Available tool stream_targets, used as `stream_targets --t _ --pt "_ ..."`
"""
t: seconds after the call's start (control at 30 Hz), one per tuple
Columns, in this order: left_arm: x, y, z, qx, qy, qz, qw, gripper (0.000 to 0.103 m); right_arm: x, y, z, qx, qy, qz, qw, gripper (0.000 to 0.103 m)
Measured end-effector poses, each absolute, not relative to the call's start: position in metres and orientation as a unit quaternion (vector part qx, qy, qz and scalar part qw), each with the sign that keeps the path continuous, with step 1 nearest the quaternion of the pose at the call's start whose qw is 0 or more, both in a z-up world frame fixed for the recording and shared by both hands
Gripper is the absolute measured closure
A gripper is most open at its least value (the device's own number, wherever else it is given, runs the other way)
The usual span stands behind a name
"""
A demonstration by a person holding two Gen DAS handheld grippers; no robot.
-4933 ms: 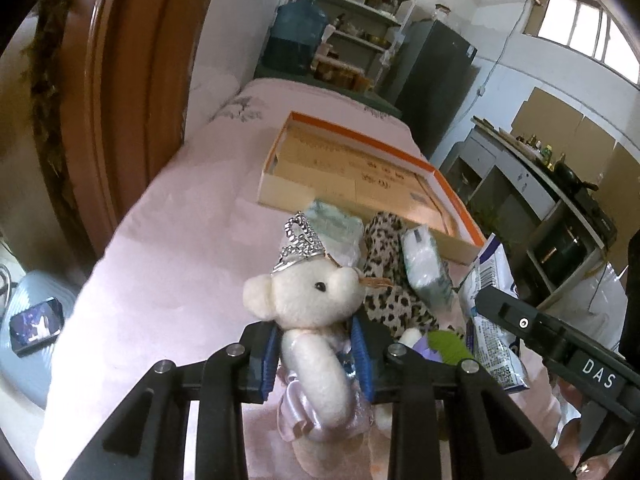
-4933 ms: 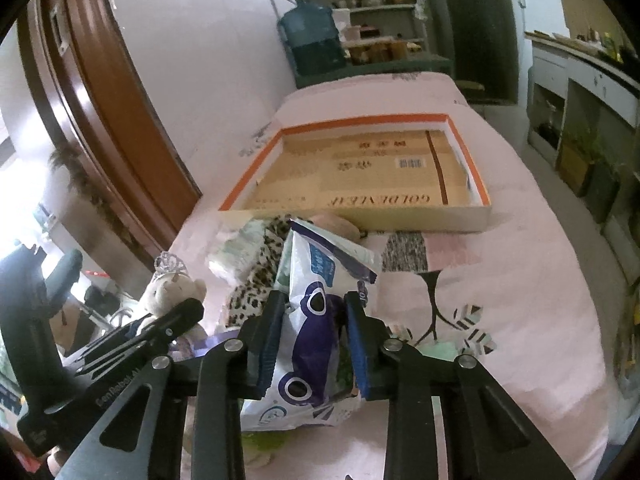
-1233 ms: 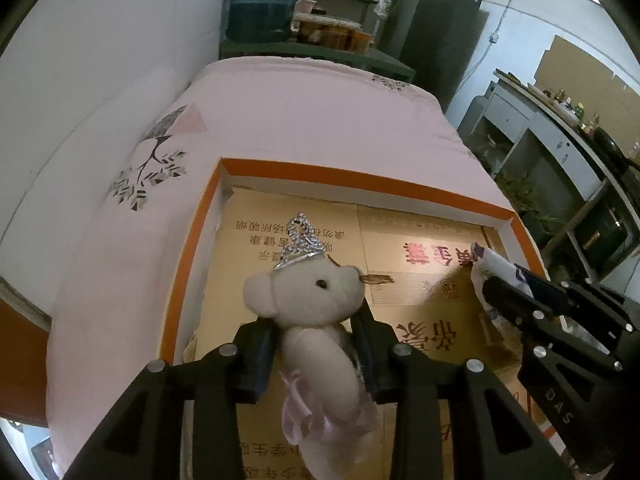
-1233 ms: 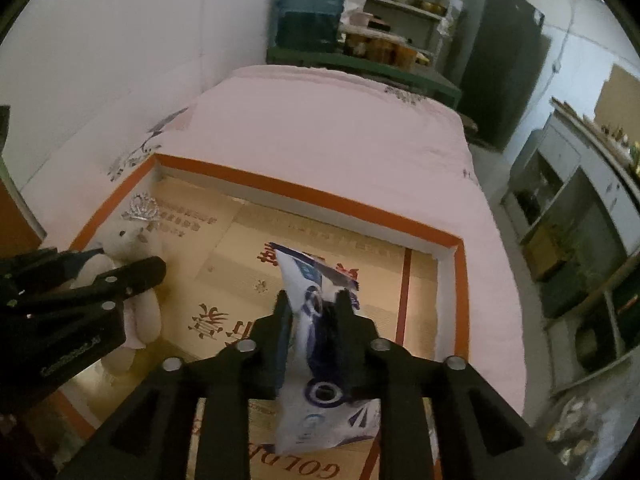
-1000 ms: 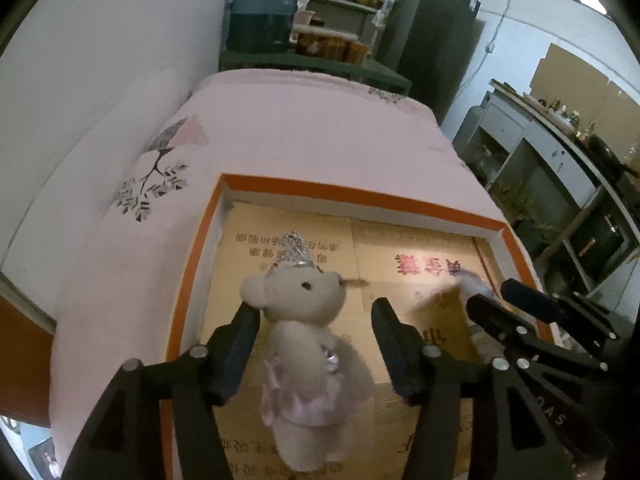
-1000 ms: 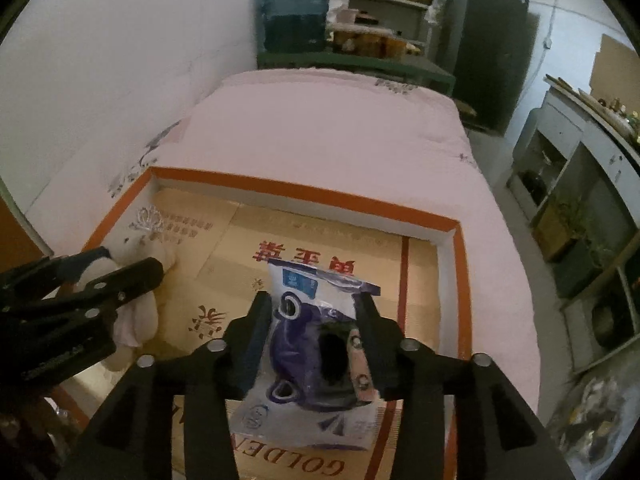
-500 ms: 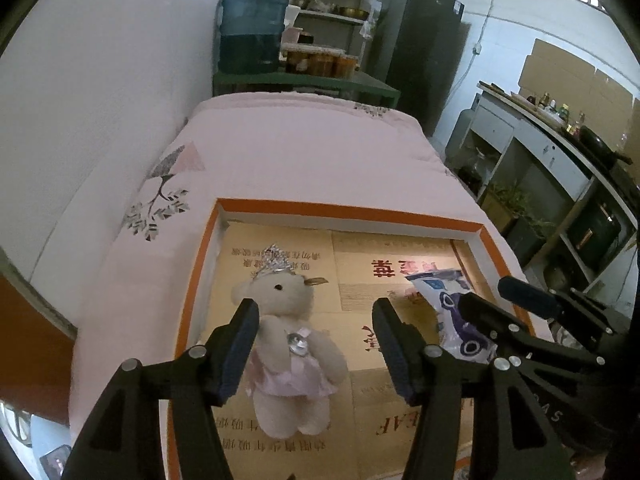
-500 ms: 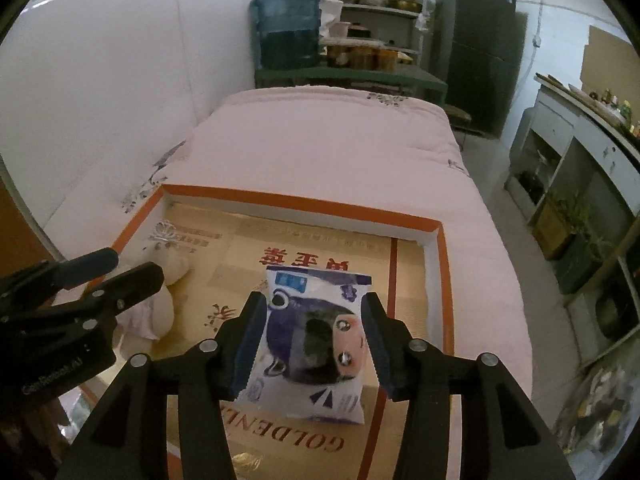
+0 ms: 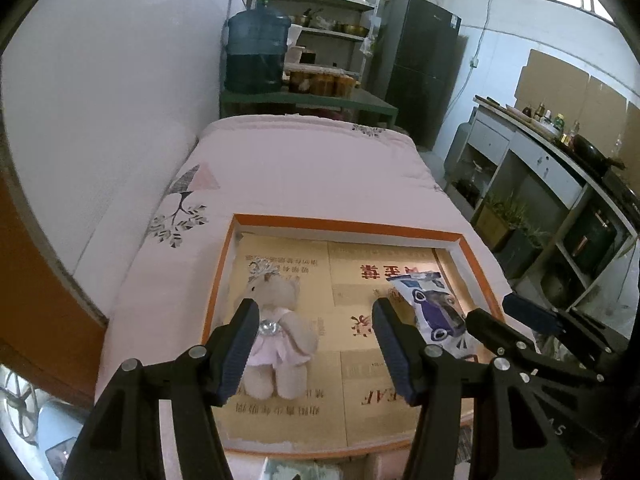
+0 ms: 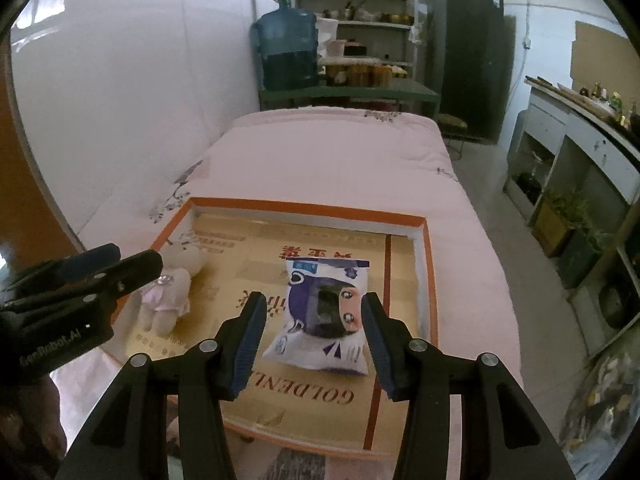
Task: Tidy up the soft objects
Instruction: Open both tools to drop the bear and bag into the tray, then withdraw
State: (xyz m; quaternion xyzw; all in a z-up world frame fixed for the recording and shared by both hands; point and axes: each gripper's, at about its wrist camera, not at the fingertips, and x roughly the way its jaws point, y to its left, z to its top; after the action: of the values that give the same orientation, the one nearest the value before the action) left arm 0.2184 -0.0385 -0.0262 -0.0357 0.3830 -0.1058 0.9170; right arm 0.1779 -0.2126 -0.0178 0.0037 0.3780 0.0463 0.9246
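Note:
A white teddy bear (image 9: 276,332) with a silver crown and pink dress lies on its back in the left part of the shallow cardboard box (image 9: 344,224) with an orange rim. It also shows in the right wrist view (image 10: 172,292). A blue and white soft packet (image 10: 324,312) lies in the box's right part and shows in the left wrist view (image 9: 432,312). My left gripper (image 9: 316,348) is open and empty above the bear. My right gripper (image 10: 312,340) is open and empty above the packet.
The box (image 10: 424,248) sits on a pink quilted bed (image 9: 304,160). A white wall runs along the left. A water jug (image 9: 256,56), shelves and a dark fridge (image 9: 420,68) stand beyond the bed. A counter (image 10: 576,136) lines the right.
Both grippers carried the bear and the packet from the bed's near end into the box, opened and let them go, then drew back and up. Both objects now lie flat in the box.

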Motion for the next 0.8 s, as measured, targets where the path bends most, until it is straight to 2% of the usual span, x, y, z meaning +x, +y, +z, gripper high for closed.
stream_targets --t 0.8 --pt "0.139 -0.029 0.005 -0.026 0.339 -0.089 0.936 0.045 0.097 -0.201 0.004 0.018 0.358 0.052 0.932 0.052"
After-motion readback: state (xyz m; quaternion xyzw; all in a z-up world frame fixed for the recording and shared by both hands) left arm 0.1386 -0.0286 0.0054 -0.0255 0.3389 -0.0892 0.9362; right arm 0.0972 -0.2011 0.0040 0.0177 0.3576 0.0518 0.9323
